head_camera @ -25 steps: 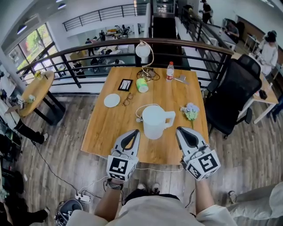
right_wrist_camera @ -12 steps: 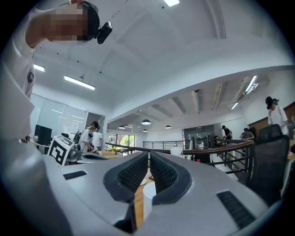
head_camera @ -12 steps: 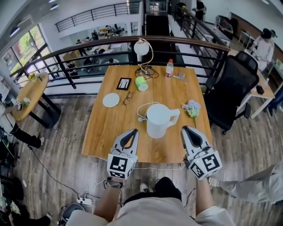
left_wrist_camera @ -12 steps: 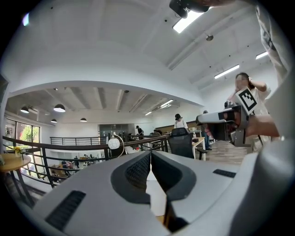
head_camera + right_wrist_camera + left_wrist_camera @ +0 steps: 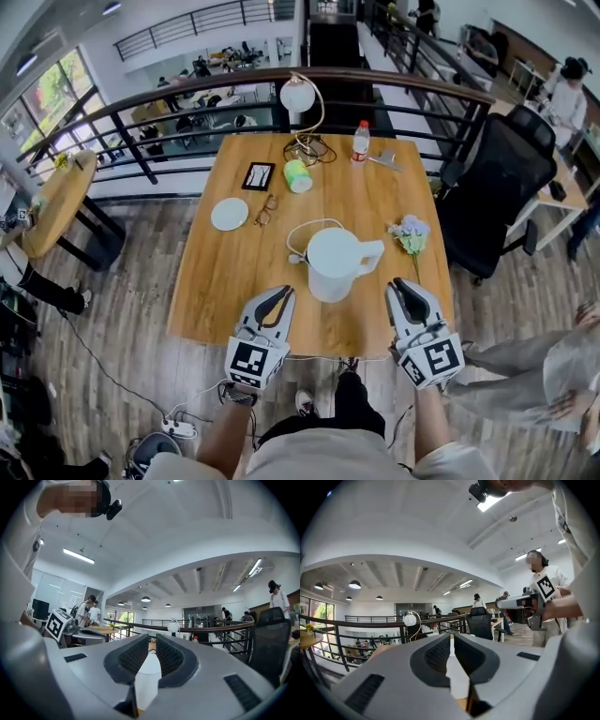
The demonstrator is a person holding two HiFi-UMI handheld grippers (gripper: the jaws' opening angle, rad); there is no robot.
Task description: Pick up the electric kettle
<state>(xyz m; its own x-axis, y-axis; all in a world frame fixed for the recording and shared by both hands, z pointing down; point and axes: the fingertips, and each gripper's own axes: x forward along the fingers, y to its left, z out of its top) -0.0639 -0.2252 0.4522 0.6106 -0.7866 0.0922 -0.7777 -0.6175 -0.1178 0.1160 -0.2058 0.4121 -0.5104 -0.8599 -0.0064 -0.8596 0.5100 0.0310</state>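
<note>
**Kettle untouched, grippers at the table's near edge**

Head view: the white electric kettle point(image 5: 333, 265) stands upright a little inside the table's point(image 5: 211, 281) near edge, right of its middle. Its handle points toward the right edge, and a white cord point(image 5: 298, 234) loops behind it. The left gripper point(image 5: 279, 292) and right gripper point(image 5: 401, 286) flank it at the near edge, both apart from it.

Left gripper view: the jaws are closed together and empty, with the kettle beyond their tips.

Right gripper view: the jaws have just been opening to a narrow slit. Nothing is between them, and the kettle shows beyond.
</note>
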